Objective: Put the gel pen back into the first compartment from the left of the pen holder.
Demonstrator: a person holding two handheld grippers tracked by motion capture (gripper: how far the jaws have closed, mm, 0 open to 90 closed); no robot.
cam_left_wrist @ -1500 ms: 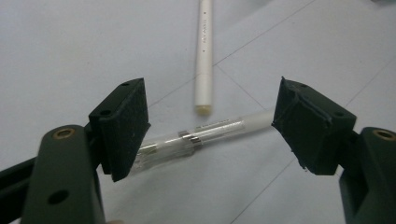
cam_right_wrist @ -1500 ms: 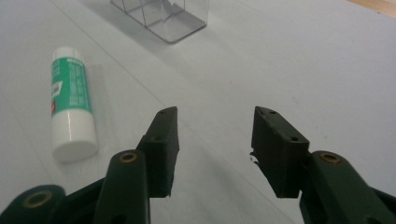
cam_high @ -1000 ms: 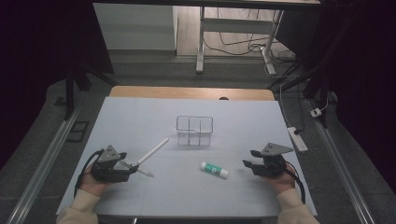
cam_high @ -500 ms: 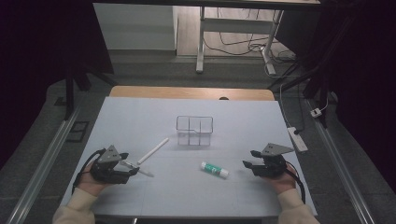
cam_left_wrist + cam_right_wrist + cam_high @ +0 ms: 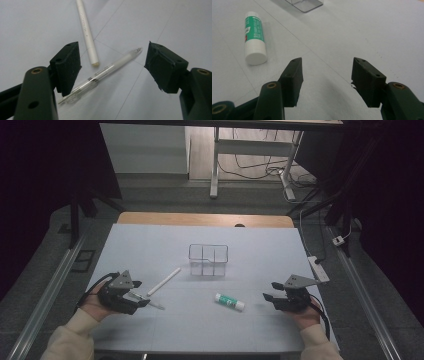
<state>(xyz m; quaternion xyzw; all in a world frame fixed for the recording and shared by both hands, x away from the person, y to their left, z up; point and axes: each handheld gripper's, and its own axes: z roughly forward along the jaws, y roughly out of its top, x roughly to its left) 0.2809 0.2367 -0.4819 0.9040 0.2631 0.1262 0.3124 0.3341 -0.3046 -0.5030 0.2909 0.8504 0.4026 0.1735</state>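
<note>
A clear pen (image 5: 105,75) lay flat on the table, between the spread jaws of the left gripper (image 5: 112,65); the pads did not press on it. Just beside it lay a white pen (image 5: 87,35), its blunt end almost against the clear barrel; whether they touched could not be told. In the high view the left gripper (image 5: 142,301) sat at the table's near left corner, with the white pen (image 5: 164,281) slanting away from it toward the middle.

Further out stood a clear divided holder (image 5: 208,259), upright near the table's centre. A green-and-white glue stick (image 5: 230,301) lay on its side between the holder and the right gripper (image 5: 270,297), whose jaws stood apart on nothing, well clear of the stick (image 5: 255,37).

The table (image 5: 150,240) was pale grey-blue with faint grid lines and a wooden far edge. Beyond it were a dim floor, a desk frame and trailing cables.
</note>
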